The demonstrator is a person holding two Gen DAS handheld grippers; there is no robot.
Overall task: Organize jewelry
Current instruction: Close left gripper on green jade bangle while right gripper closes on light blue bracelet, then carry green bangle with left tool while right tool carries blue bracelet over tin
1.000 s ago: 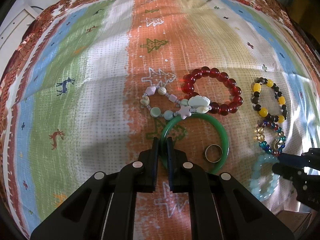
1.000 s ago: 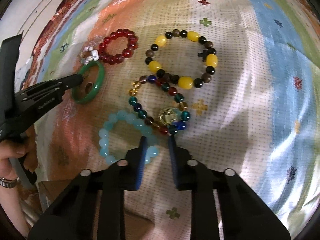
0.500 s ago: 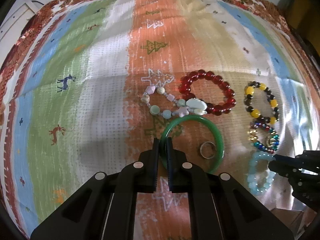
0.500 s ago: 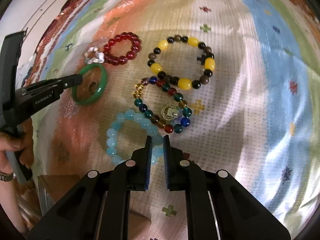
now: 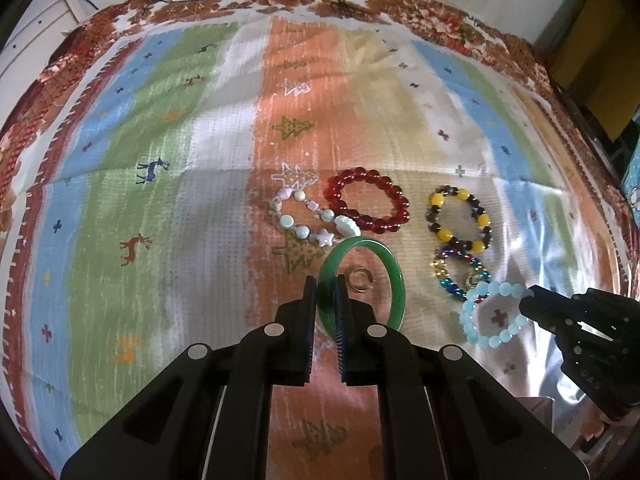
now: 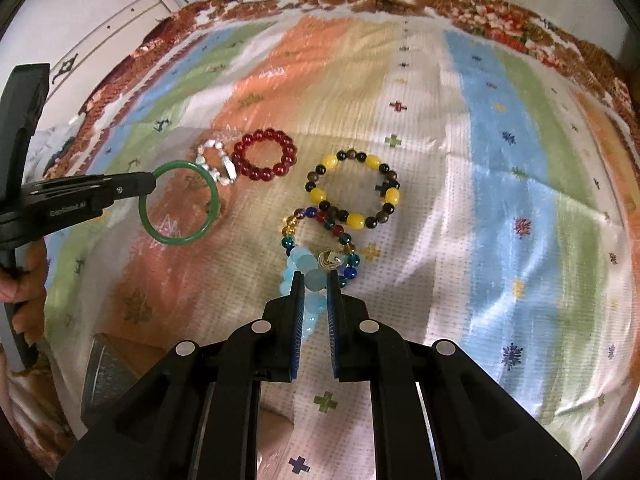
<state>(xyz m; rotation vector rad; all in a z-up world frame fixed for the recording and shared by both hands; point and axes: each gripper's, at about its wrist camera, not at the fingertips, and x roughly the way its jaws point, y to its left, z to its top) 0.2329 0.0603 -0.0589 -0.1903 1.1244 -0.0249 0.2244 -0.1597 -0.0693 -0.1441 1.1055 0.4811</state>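
Green jade bangle (image 5: 394,280) pinched in left claw (image 5: 325,300), raised off cloth-covered desk (image 5: 160,184). Right claw (image 6: 312,284) clamps pale blue bead bracelet (image 6: 306,276), near right. Red (image 5: 366,199), yellow-black (image 5: 460,218), multicolour (image 5: 458,276), shell (image 5: 308,218) bracelets and silver ring (image 5: 360,279) unsorted; judged early stage.

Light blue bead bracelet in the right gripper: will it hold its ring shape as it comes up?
Probably not. The light blue bead bracelet is separate beads on a strand, so it likely sags from the right gripper. The smooth round beads may slip.
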